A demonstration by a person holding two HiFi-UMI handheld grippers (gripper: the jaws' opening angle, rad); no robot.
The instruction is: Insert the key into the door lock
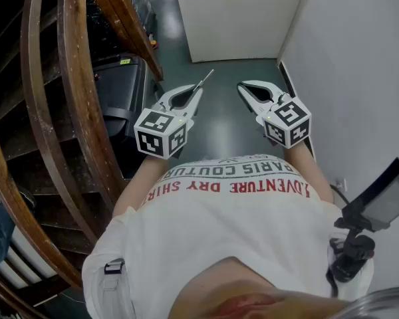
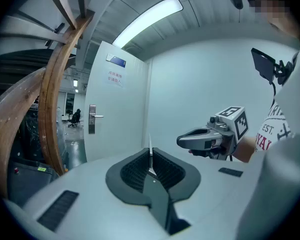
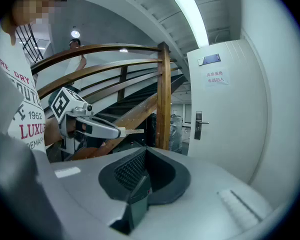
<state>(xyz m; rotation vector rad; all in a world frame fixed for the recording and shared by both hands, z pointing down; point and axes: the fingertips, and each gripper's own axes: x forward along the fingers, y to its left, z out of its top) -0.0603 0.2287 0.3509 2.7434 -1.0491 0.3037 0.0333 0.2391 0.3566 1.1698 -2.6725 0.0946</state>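
We had the key (image 1: 205, 80) pinched in the left gripper (image 1: 197, 92), well short of the door (image 1: 239, 18). Insertion into its lock (image 2: 92, 119) was not yet done. The right gripper (image 1: 243, 88) was closed on nothing.

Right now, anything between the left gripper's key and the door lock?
Nothing: left gripper view shows open space from key to door lock; head view shows bare floor.

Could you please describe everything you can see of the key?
The key is a thin, flat, pale metal-looking blade clamped between the jaws of the left tongs. Only its shaft shows, sticking straight out past their tips toward the closed white door, well short of it. In the left gripper view it stands edge-on. Nothing else touches it.
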